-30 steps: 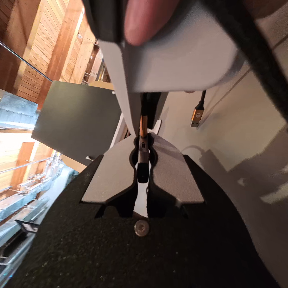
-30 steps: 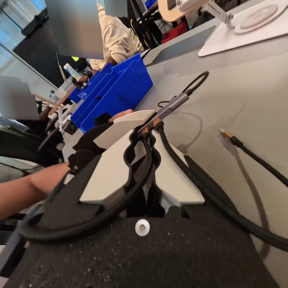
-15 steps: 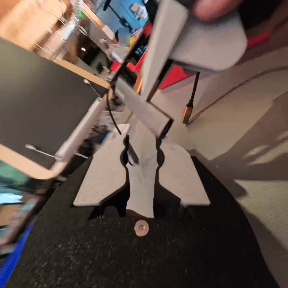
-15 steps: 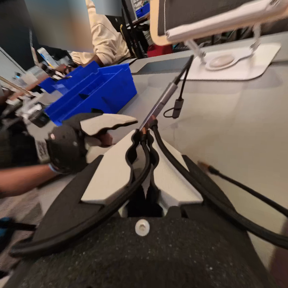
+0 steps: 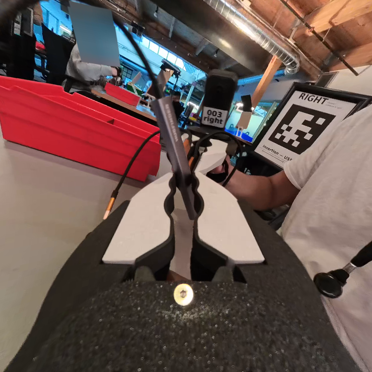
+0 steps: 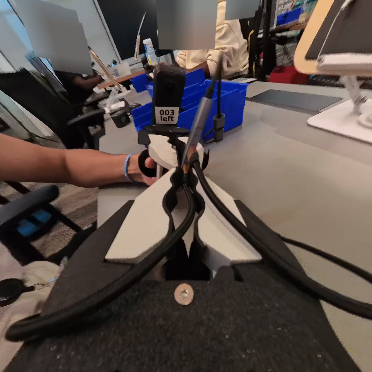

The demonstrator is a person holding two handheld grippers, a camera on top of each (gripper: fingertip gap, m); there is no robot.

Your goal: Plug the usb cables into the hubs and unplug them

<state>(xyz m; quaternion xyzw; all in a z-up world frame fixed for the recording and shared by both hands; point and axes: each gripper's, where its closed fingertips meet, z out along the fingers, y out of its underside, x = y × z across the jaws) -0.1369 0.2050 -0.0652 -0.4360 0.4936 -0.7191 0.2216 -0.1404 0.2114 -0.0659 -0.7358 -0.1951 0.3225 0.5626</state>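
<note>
- Left wrist view: the left hand-held gripper (image 5: 184, 181) is seen closed about a slim grey hub (image 5: 173, 141), pinched at the jaw tips.
- The hub is tilted, with its top leaning far-left. Its lower end is tucked between the jaws, and it is held clear of the worktop (image 5: 40, 201).
- A grip at the tips alone is judged prone to pivoting, and a squarer, deeper hold is judged steadier.
- One loose cable with a gold plug (image 5: 111, 203) is seen hanging near-left, just over the worktop.
- One red bin (image 5: 70, 124) is seen far-left and one framed marker sign (image 5: 302, 128) far-right.
- The right hand-held gripper (image 5: 209, 159) is seen just behind the hub.
- Right wrist view: the right hand-held gripper (image 6: 184, 173) is seen clamped on a copper plug (image 6: 185, 168) at the hub (image 6: 198, 124) foot.
- Two copper plugs and two thick black cables (image 6: 181, 221) are counted. One cable is run through the jaws and one is passed to the right.
- The plug is judged best kept in line with the hub, since cable weight could lever it sideways.
- One small dark adapter (image 6: 218, 122) is seen dangling beside the hub.
- The left hand-held gripper (image 6: 175, 155) is seen just beyond.
- Blue bins (image 6: 231, 108) are seen far-centre, and their count cannot be told. One white stand (image 6: 342, 120) is seen far-right.
</note>
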